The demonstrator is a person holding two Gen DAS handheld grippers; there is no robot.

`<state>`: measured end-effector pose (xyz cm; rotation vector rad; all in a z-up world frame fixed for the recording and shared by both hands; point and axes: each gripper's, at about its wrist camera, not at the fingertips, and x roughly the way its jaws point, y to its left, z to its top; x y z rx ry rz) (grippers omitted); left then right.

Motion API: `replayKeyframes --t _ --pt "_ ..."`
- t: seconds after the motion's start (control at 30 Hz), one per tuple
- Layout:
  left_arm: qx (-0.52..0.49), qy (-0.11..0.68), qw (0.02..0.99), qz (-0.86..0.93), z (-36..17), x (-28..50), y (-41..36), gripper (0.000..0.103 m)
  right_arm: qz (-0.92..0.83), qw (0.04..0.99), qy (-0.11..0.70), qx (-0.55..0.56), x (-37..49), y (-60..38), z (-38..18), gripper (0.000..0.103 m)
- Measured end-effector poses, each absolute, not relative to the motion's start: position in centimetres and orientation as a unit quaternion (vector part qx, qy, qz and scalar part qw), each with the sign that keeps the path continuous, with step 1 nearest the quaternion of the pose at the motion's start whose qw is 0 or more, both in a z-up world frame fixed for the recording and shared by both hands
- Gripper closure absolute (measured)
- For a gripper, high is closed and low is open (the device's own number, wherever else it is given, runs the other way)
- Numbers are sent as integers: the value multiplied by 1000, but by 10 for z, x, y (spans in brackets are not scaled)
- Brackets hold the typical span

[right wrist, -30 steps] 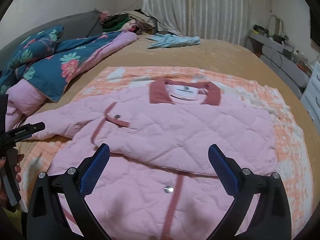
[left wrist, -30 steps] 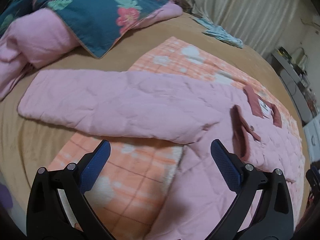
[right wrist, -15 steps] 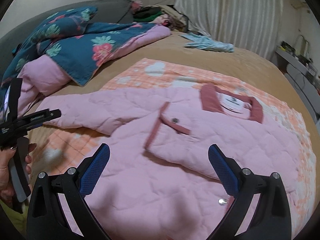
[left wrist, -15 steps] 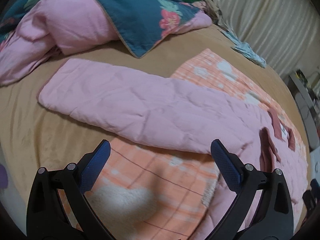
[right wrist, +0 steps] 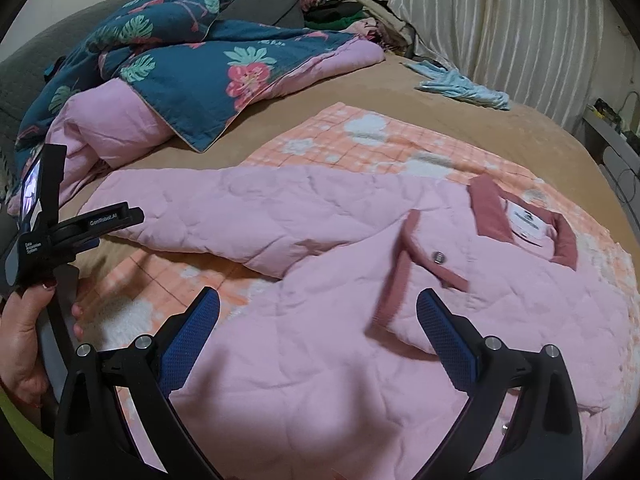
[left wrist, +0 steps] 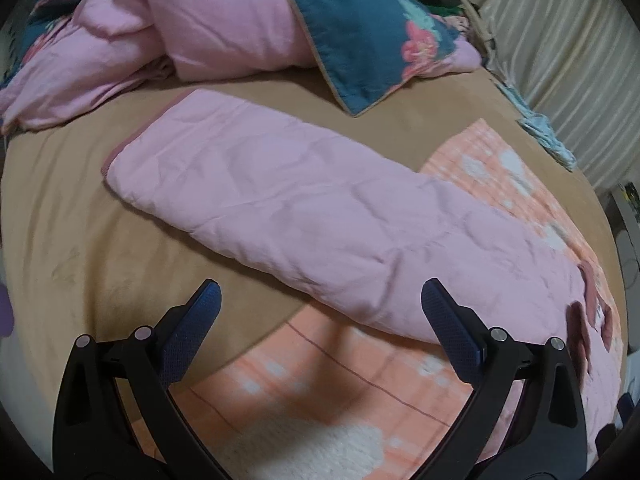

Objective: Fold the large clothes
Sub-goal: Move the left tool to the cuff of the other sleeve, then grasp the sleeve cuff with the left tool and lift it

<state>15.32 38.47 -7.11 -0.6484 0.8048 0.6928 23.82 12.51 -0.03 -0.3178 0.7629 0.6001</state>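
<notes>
A pink quilted jacket with a dusty-rose collar lies spread on an orange checked blanket on the bed. Its right side is folded over the front. Its long left sleeve stretches out onto the tan bedsheet, cuff at the far left. My left gripper hovers open just short of the sleeve's near edge, holding nothing. My right gripper is open above the jacket's body, empty. The left gripper also shows at the left of the right wrist view, held by a hand.
A teal floral quilt with pink lining is heaped at the head of the bed. A light blue garment lies near the striped curtain. Tan bedsheet lies bare left of the sleeve. A shelf with clutter stands right.
Both views have swung left. The left gripper moved out along the sleeve towards its cuff end; the right gripper turned from the jacket's front towards the sleeve side. Both stayed open.
</notes>
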Motion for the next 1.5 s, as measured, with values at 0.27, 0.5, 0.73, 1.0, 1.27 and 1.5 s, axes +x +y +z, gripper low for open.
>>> replayKeyframes --t 0.27,0.5,0.73,1.0,1.27,1.5 --pt "-327 364 793 362 -86 145 413 9 298 867 366 -163 247 153 -10 5" --pt "-361 350 774 384 -98 141 445 9 298 869 367 -148 258 158 -9 5" --pt "-387 331 763 399 -112 140 475 9 281 875 374 -128 269 139 -13 5" --pt "-389 301 775 397 -110 139 486 28 263 883 377 -94 276 105 -14 5" --pt "-380 245 814 366 -78 132 477 88 252 890 375 -66 274 78 -10 5" --pt "-314 224 865 321 -31 138 438 91 240 898 366 -39 265 46 0 5"
